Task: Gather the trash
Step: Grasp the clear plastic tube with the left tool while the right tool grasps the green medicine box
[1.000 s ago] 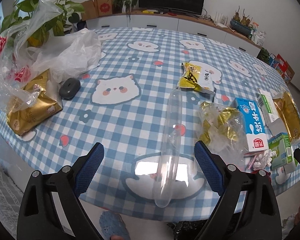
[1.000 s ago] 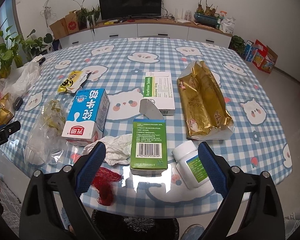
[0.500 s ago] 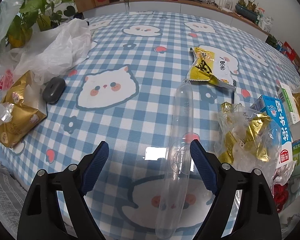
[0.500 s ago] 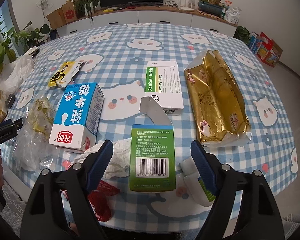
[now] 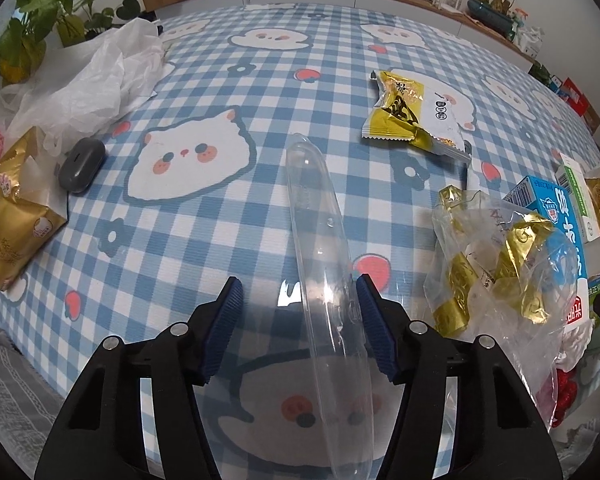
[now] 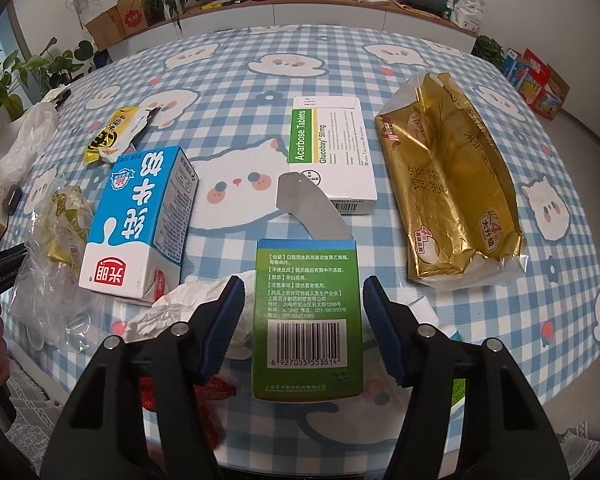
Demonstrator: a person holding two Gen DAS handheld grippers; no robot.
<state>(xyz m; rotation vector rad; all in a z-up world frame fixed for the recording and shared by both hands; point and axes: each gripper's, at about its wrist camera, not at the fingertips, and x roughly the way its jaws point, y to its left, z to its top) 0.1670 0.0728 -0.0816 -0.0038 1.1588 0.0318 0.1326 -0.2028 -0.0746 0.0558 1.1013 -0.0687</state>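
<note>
Left wrist view: my left tongs point(image 5: 298, 314), jaws just closing but apart, straddle the clear plastic tray point(image 5: 324, 264) lying on the worktop point(image 5: 220, 208); centre before pinching.

Right wrist view: my right tongs point(image 6: 304, 320), likewise closing, not yet touching, bracket the green box point(image 6: 306, 320); squeeze its sides squarely.

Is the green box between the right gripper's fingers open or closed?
Open at the far end. The green box lies flat on the table, and its grey end flap sticks out unfolded toward the white tablet box.
</note>
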